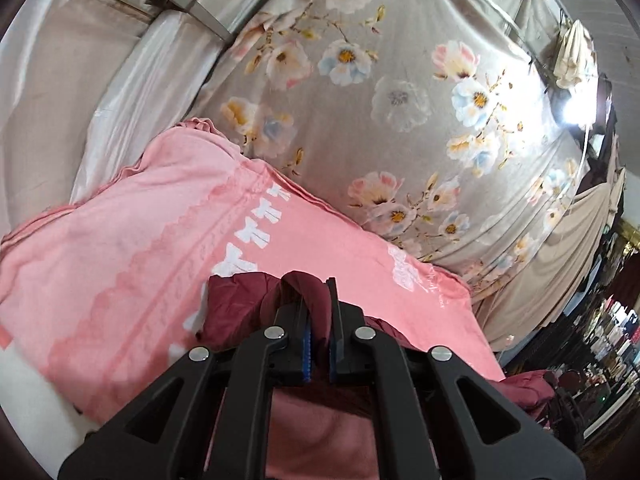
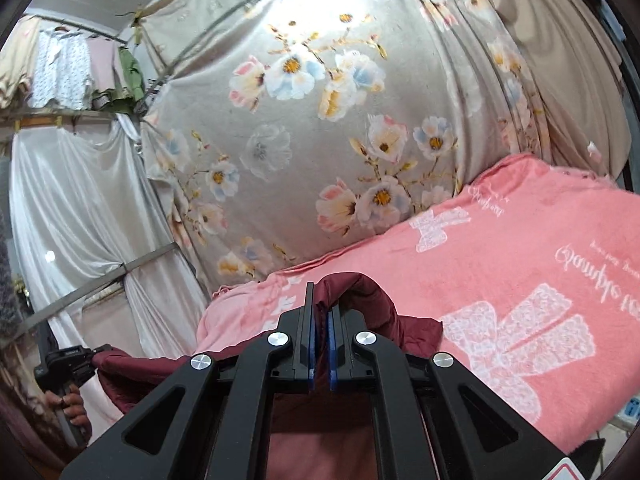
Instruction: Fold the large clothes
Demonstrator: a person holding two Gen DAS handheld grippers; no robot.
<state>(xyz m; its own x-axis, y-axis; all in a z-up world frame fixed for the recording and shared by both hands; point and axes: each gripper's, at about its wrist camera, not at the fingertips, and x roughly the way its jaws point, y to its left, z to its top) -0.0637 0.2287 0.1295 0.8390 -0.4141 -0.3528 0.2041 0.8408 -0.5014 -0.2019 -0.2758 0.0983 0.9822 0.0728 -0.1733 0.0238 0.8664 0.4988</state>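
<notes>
A maroon garment (image 1: 236,304) hangs over the tips of my left gripper (image 1: 312,292), which is shut on a fold of it above a pink blanket (image 1: 120,240). More of the garment shows at the lower right of the left wrist view. In the right wrist view my right gripper (image 2: 320,304) is shut on another bunched edge of the maroon garment (image 2: 376,300). The cloth sags away to the left there, to the left gripper (image 2: 94,356) held in a person's hand (image 2: 72,404). Both ends are raised off the blanket.
The pink blanket (image 2: 520,260) with white bow prints covers the flat surface below. A grey floral sheet (image 1: 380,100) hangs close behind it. A white curtain (image 2: 80,200) and a metal bar stand at the left. Clothes (image 2: 60,68) hang on a high rail.
</notes>
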